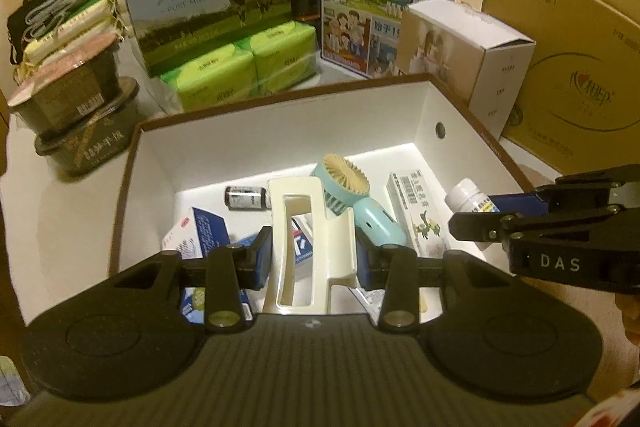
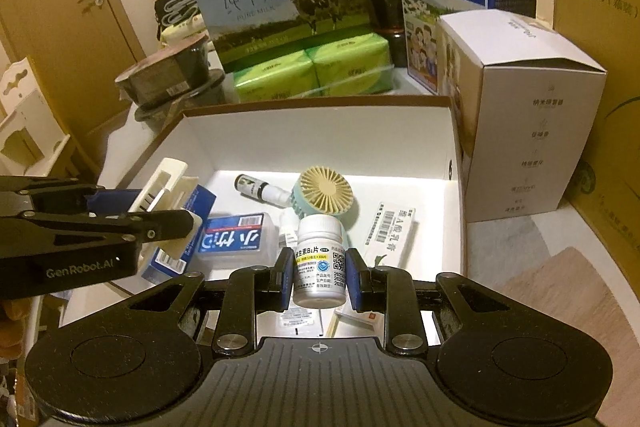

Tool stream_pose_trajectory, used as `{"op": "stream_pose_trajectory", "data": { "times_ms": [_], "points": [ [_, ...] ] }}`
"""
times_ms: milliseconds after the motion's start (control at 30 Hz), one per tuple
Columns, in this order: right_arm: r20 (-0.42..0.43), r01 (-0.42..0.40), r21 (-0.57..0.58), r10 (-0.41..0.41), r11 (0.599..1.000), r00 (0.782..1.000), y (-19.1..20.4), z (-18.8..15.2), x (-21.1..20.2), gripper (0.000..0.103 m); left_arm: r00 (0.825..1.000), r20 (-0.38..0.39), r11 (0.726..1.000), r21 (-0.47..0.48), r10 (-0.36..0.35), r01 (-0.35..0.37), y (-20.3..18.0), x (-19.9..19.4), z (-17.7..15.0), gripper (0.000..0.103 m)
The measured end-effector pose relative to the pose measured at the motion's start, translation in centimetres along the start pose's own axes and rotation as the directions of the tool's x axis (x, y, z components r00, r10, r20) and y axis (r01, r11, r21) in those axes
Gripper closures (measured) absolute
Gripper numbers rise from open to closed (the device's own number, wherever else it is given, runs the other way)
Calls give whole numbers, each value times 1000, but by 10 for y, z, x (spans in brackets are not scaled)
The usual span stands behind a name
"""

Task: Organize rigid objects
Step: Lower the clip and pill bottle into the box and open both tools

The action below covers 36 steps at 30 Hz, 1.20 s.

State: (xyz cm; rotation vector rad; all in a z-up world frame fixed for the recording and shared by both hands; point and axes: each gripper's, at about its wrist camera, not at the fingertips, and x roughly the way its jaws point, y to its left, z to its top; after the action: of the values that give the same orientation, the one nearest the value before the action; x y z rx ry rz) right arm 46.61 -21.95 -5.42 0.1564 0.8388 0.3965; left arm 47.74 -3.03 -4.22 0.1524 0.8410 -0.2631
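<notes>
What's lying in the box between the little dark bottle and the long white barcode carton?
The mint handheld fan lies between the dark bottle and the barcode carton on the box floor, clearest in the right wrist view.

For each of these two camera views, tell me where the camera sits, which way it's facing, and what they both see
Left wrist: sits on the left gripper, faces forward and down into the white box; its fingers clamp a cream plastic holder; the right gripper enters from the right.
Right wrist: sits on the right gripper, same facing; its fingers clamp a white pill bottle; the left gripper enters from the left.
Shared: box, teal fan, milk cartons behind.
</notes>
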Motion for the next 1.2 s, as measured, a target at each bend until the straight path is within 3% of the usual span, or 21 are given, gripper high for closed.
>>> {"op": "stream_pose_trajectory", "data": {
  "times_ms": [367, 567, 1200],
  "points": [
    [-21, 0, 23, 1, 1000, 1000, -4, -4, 9, 76, 998, -59, 1000, 20, -19, 20, -8, 19, -5, 65],
    [-22, 1, 33, -1, 999, 1000, -6, -3, 9, 76, 998, -55, 1000, 3, -19, 19, -5, 18, -2, 56],
    [-4, -8, 38, 8, 999, 1000, 0, 1, 16, 75, 998, -57, 1000, -18, 21, -22, 14, 15, -5, 53]
  ]
}}
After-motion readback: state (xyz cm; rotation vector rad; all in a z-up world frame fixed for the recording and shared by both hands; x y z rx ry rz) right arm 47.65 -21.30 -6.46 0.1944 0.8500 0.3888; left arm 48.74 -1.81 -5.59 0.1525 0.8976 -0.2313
